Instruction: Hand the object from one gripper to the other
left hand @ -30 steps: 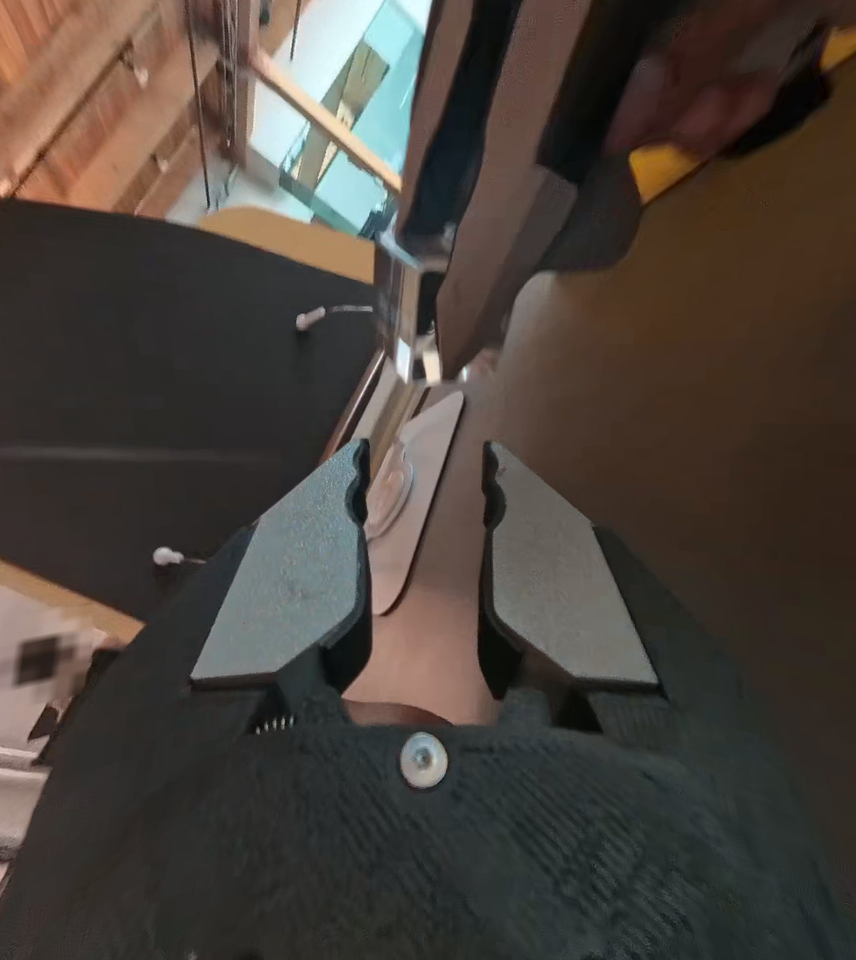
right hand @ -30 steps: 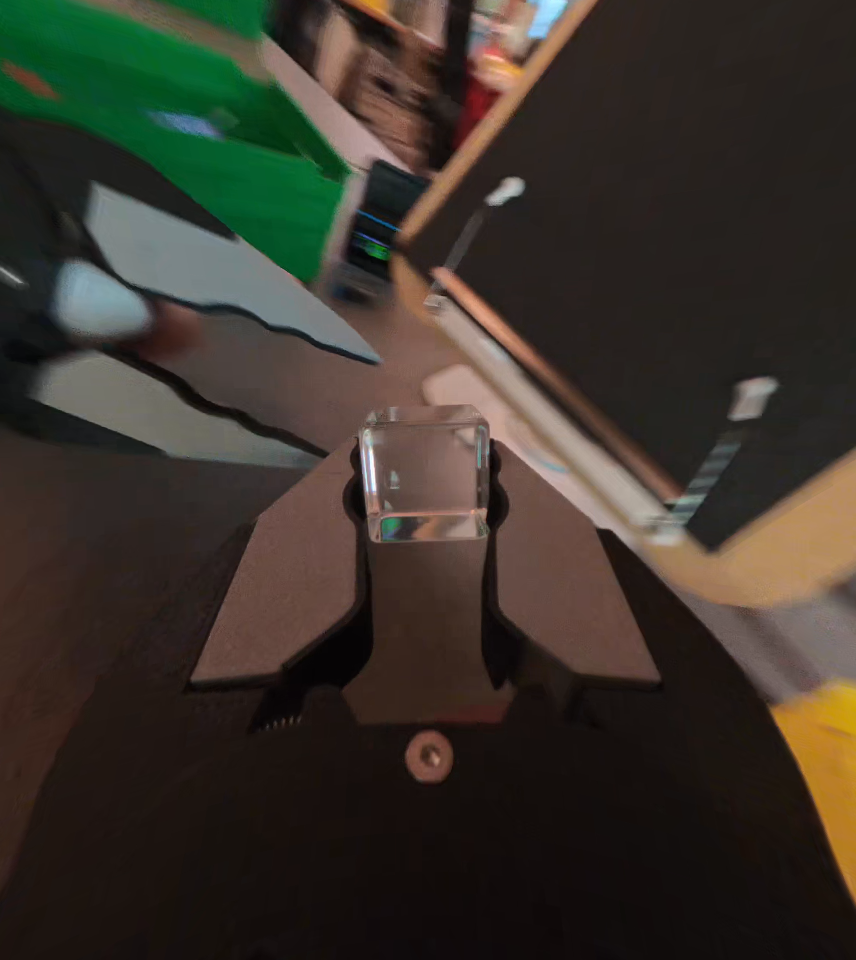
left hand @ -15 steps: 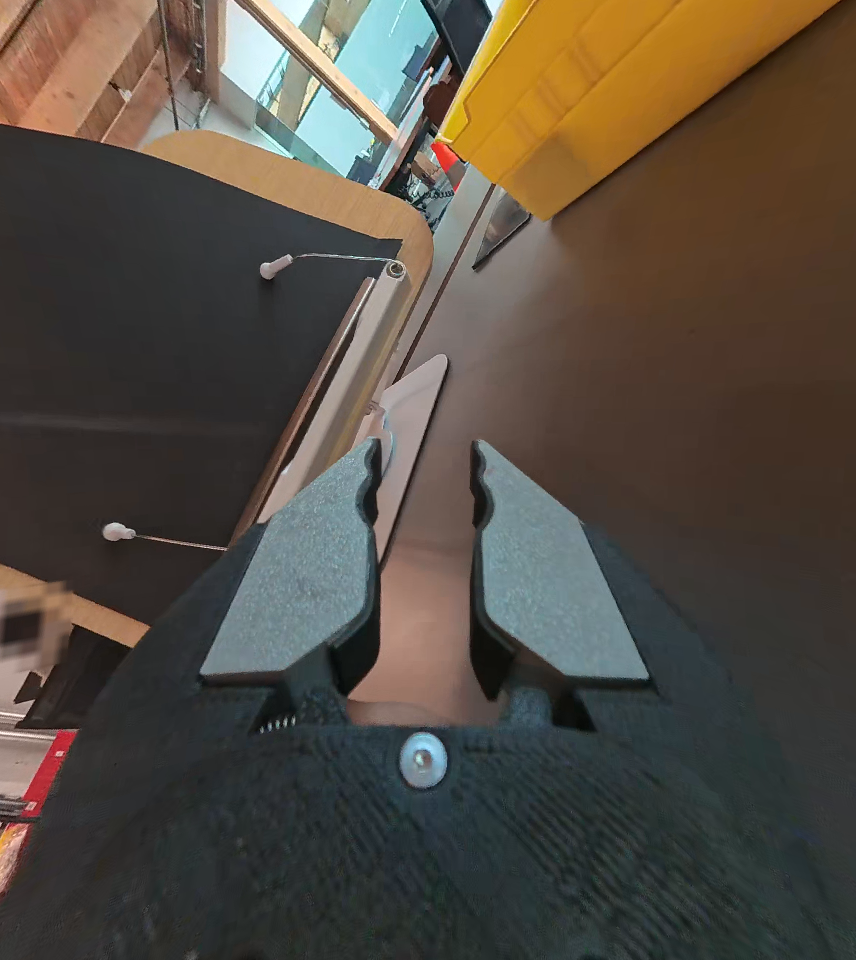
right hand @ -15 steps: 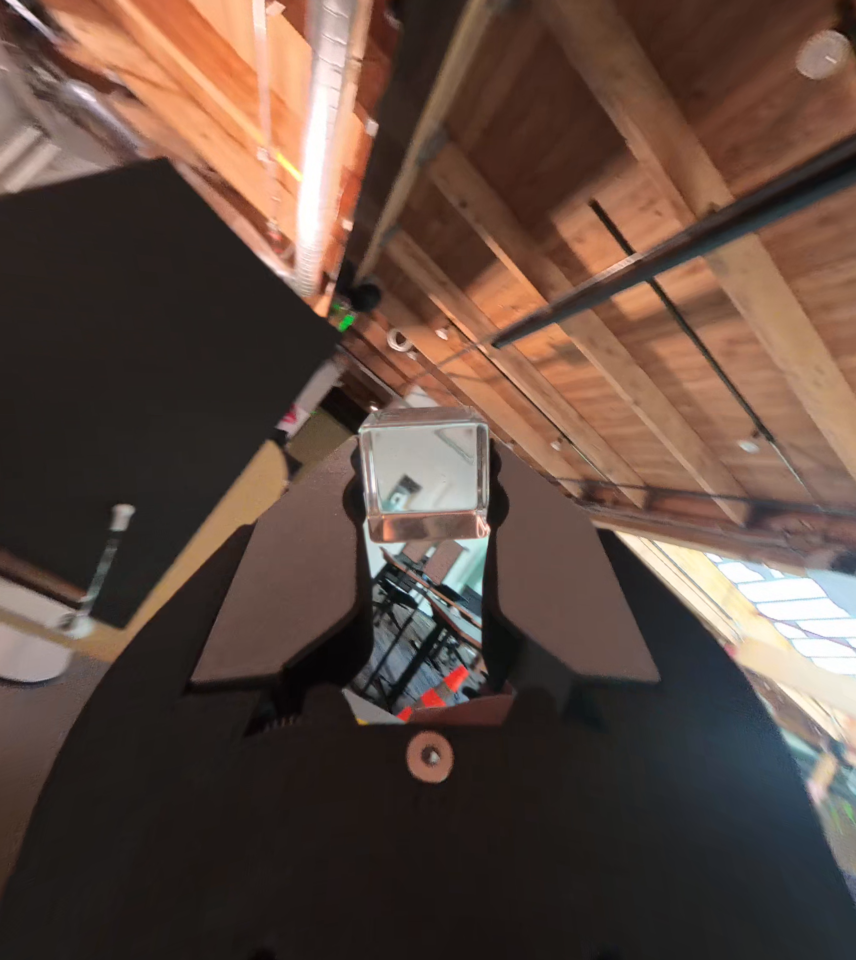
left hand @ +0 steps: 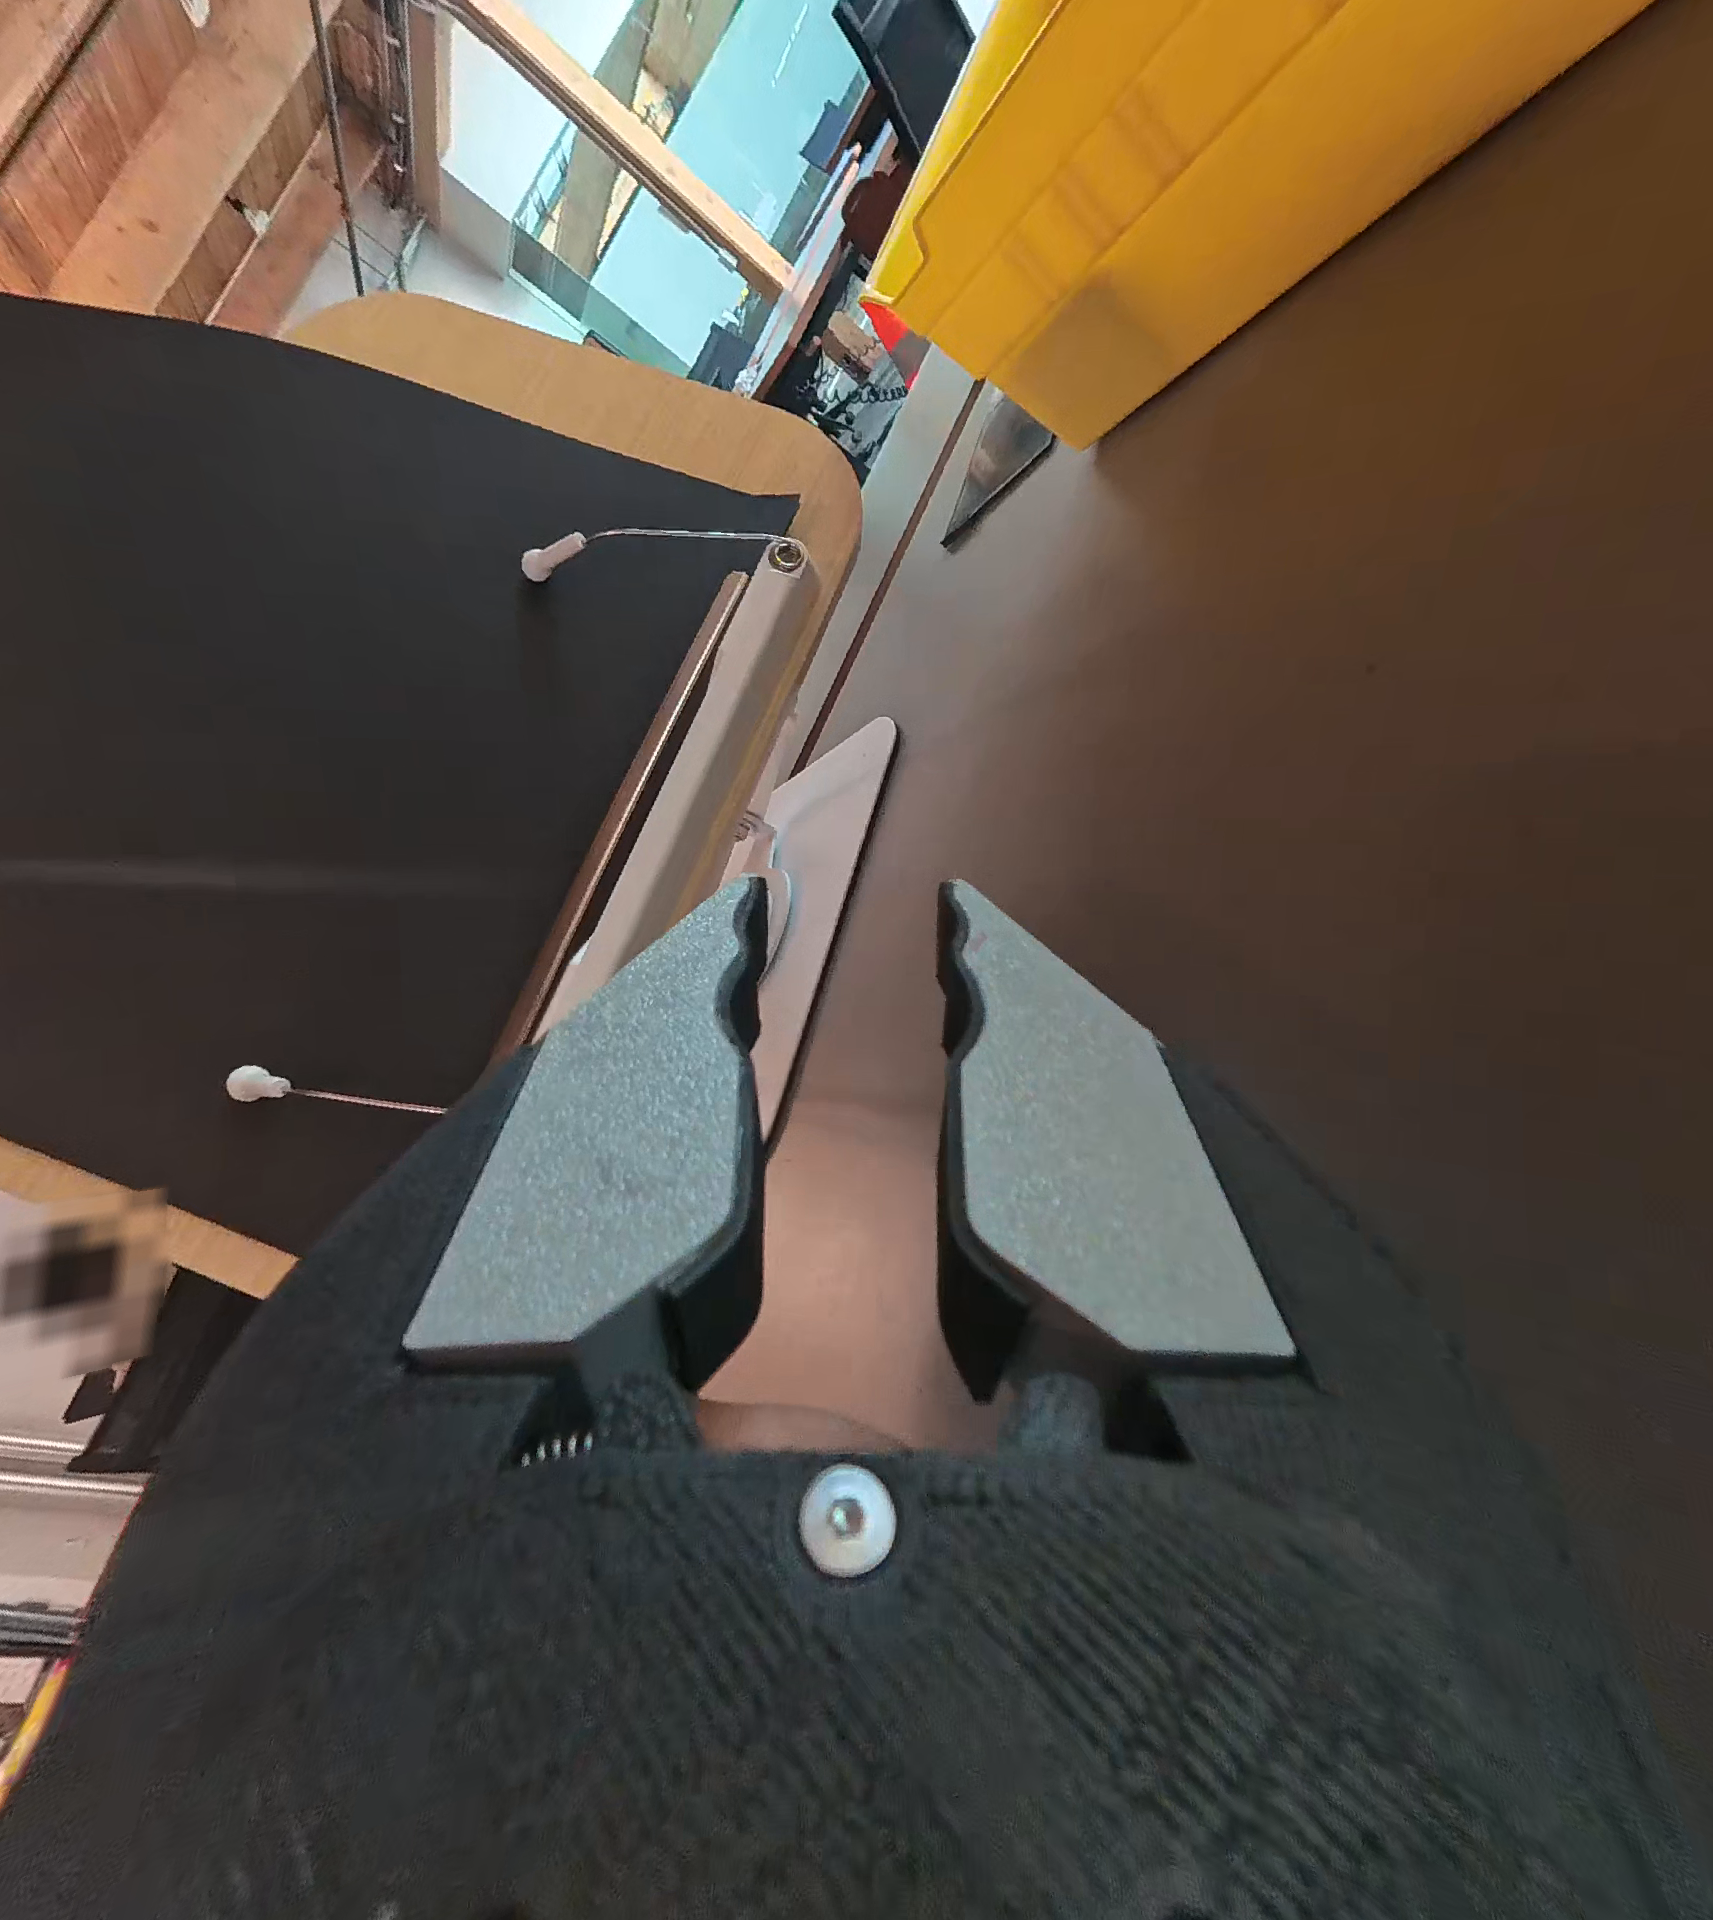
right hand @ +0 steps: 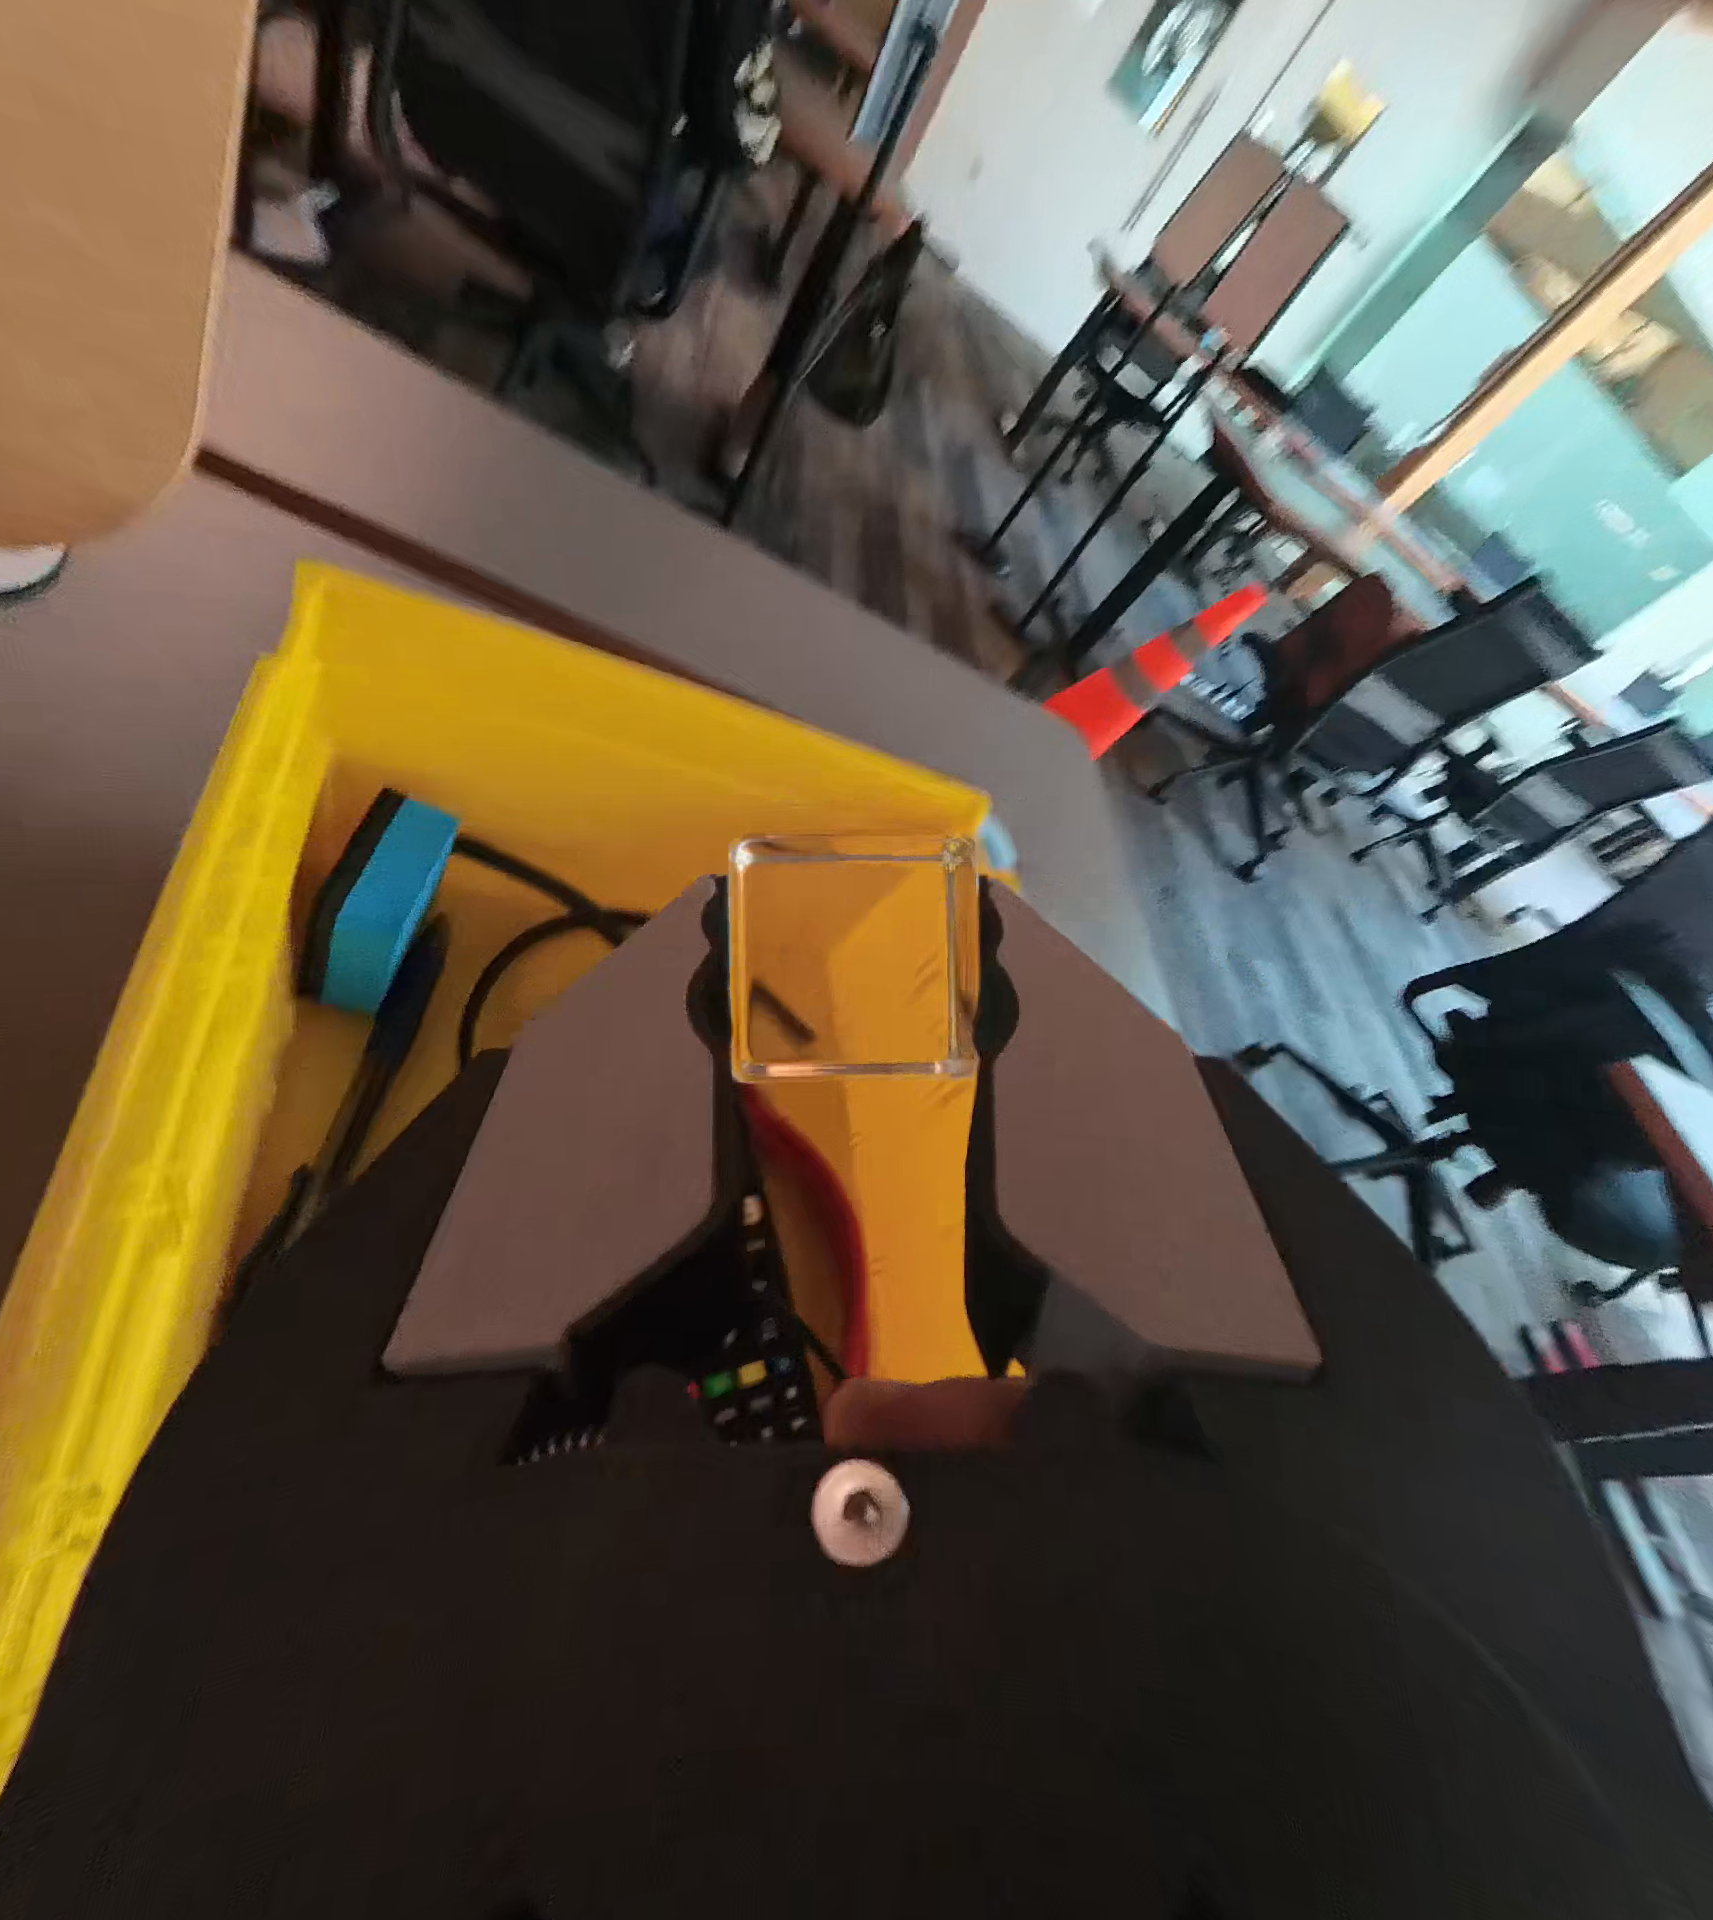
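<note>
A clear glass cube [right hand: 850, 961] sits clamped between the tips of my right gripper [right hand: 850, 971], which is shut on it and holds it in the air above a yellow bin [right hand: 208, 935]. My left gripper [left hand: 847, 940] is open and empty, held low over the dark brown table [left hand: 1403, 935], with its fingers [left hand: 623, 1143] pointing along the table toward a black board on a stand. The right gripper does not show in the left wrist view.
The yellow bin holds a blue block [right hand: 384, 914], black cables and a remote-like device [right hand: 758, 1340]. It also shows in the left wrist view [left hand: 1195, 208]. A black board [left hand: 260, 675] with a wooden edge stands at the left on a white base [left hand: 831, 821]. Chairs and an orange cone [right hand: 1153, 675] lie beyond the table edge. Tip to tip, the grippers are about 35 centimetres apart.
My right gripper has swung with the cube from facing the left gripper, past the ceiling, to over the yellow bin. The right gripper has left the left wrist view. My left gripper stays open.
</note>
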